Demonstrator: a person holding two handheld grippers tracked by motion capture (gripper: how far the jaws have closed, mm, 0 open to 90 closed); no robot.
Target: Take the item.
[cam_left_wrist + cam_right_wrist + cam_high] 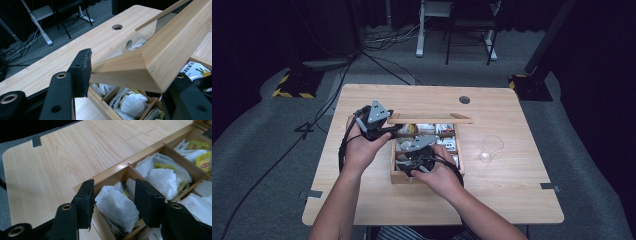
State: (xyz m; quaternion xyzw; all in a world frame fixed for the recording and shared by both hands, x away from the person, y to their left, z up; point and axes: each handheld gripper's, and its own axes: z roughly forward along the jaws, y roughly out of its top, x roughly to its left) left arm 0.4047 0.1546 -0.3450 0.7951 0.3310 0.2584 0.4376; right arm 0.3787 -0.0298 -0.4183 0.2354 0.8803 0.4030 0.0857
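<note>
left gripper (388, 131): fingers clamped on the raised lid (160, 52) | right gripper (113, 203): fingers apart around a tea bag (116, 206) in the box (395, 175) near corner on the worktop (362, 195) | risk: grabbing several bags (packed tight), or lid slipping down onto the hand

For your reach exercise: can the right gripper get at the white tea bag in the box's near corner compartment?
Probably yes. The left gripper holds the lid up, so the wooden box is uncovered, and the right gripper already has its open jaws either side of the white tea bag.
</note>
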